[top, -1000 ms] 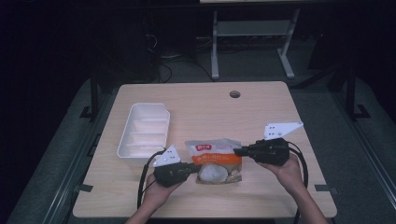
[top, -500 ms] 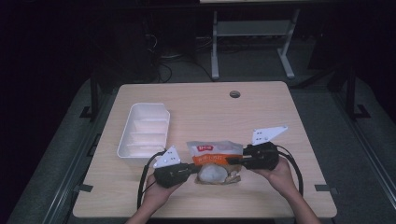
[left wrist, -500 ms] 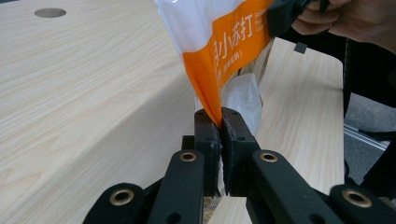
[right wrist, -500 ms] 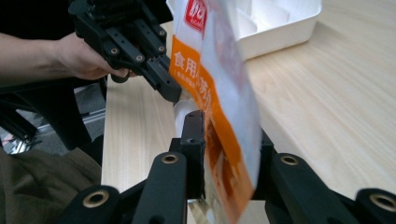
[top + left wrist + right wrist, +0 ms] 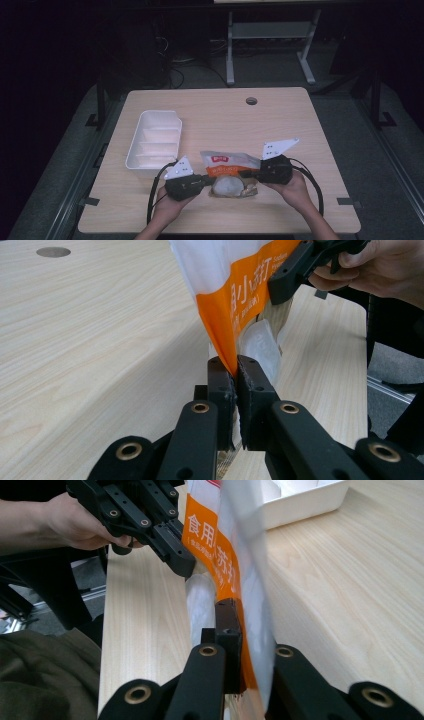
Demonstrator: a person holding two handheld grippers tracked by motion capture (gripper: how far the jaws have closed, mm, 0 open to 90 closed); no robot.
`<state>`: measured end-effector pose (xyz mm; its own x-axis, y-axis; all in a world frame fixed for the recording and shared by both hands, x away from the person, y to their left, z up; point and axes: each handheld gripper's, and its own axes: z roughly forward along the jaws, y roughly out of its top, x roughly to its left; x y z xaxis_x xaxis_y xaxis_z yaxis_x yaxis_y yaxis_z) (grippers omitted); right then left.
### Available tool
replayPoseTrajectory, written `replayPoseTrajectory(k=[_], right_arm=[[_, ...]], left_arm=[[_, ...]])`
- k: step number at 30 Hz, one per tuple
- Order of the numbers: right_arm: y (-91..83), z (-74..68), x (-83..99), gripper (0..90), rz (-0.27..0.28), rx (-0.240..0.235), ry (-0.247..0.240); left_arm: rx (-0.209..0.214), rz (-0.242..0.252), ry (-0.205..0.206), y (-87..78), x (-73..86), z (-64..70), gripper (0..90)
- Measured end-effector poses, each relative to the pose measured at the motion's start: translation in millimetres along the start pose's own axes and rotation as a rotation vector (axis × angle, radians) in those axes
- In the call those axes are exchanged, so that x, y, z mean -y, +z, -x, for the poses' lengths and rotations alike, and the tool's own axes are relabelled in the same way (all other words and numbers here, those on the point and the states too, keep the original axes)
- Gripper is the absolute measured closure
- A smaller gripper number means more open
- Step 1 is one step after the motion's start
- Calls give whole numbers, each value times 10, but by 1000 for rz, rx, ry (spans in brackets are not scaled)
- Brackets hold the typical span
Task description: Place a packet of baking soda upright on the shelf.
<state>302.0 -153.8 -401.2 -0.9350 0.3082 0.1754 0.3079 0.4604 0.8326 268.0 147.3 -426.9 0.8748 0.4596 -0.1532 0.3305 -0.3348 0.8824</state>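
A plastic bag [image 5: 227, 167] with an orange band and a white lump inside lies near the table's front edge, stretched between both grippers. My left gripper [image 5: 209, 179] is shut on the bag's left edge; the left gripper view shows its jaws [image 5: 235, 385] pinching the orange film [image 5: 240, 295]. From the opposite side my right gripper [image 5: 245, 174] is shut on the bag, and its own view has the film [image 5: 225, 565] clamped between its jaws [image 5: 245, 625]. The bag's edge is lifted off the wood. Each gripper also appears across the bag in the other's view: right [image 5: 295, 267], left [image 5: 175, 555].
A white divided tray [image 5: 131, 152] sits to the left rear of the bag, also visible as the tray [image 5: 300, 500] in the right gripper view. The light wooden table [image 5: 225, 120] has a round cable hole [image 5: 251, 101] at the back. Dark floor and a metal frame lie beyond.
My right gripper has moved left and toward the front edge, closing in on the bag's right side. The left gripper has stayed on the bag's left edge.
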Motion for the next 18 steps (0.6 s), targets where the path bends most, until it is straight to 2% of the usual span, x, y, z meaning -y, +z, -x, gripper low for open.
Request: replayPoseTrajectory(k=[4, 11, 18], right_arm=[[-1, -8, -3, 896, 3, 10, 1], [-44, -25, 0, 899, 30, -4, 0], [-124, -12, -6, 899, 55, 22, 8]], left_arm=[[-5, 2, -1, 1, -1, -1, 827], [-15, -1, 2, -13, 3, 0, 723], [-28, -7, 10, -23, 11, -1, 661]])
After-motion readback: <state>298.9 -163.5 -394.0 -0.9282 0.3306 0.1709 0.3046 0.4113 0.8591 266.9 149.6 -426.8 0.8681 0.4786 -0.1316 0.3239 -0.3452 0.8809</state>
